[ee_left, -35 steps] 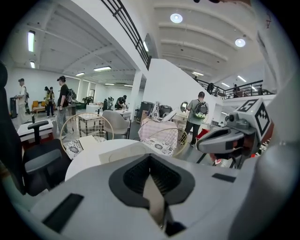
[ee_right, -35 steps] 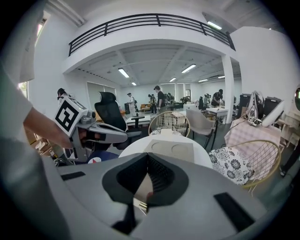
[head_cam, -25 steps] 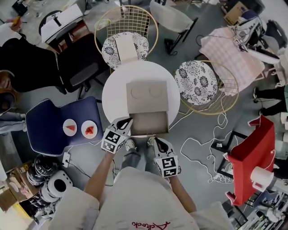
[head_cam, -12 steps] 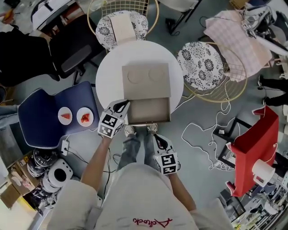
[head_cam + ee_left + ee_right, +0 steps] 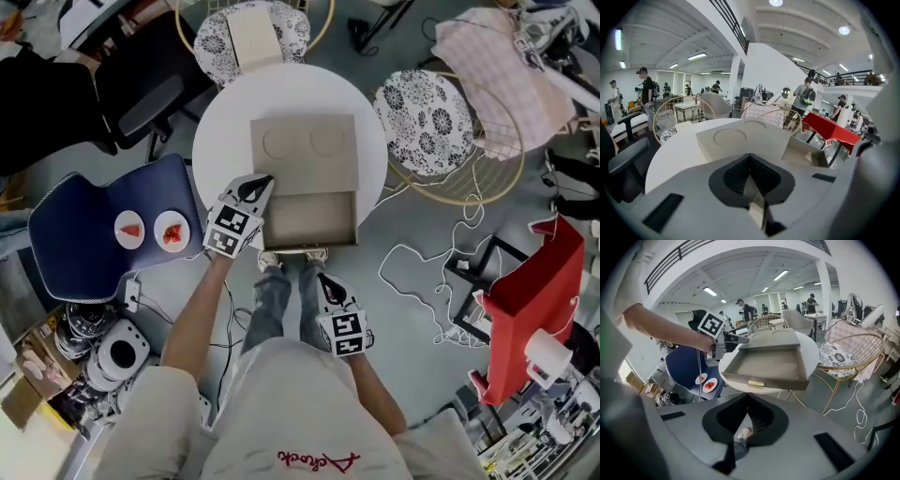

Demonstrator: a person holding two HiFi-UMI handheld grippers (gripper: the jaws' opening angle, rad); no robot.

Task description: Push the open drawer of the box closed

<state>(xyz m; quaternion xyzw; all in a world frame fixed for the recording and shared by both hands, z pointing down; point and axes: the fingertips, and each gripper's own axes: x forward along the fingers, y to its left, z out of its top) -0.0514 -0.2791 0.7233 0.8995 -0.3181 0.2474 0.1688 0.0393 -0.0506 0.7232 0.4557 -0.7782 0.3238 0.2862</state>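
Overhead, the beige box (image 5: 305,155) sits in the middle of the round white table (image 5: 220,141), its lid marked with 2 shallow circles. The drawer (image 5: 309,223) is pulled out toward the person, empty, and its front reaches about to the table's near edge. The left gripper (image 5: 261,181) lies at the box's left side, by the drawer's back corner. The right gripper (image 5: 323,278) hangs lower, off the table, well apart from the drawer front, with bare floor and the person's shoes (image 5: 269,259) between. A blue chair (image 5: 84,225) stands to the left and a wire chair (image 5: 427,117) to the right, both clear of the drawer's path.

In the left gripper view, the left gripper (image 5: 750,161) has its jaws pressed together, holding nothing. The box (image 5: 740,140) is just ahead and the drawer (image 5: 804,154) juts out to its right.

In the right gripper view, the right gripper (image 5: 747,399) is likewise closed and empty, pointing at the drawer (image 5: 768,364). A small brass handle (image 5: 756,384) sits mid-front. Open air separates the jaws from it. The left gripper (image 5: 740,339) shows at the box's (image 5: 773,338) left corner; contact cannot be told.
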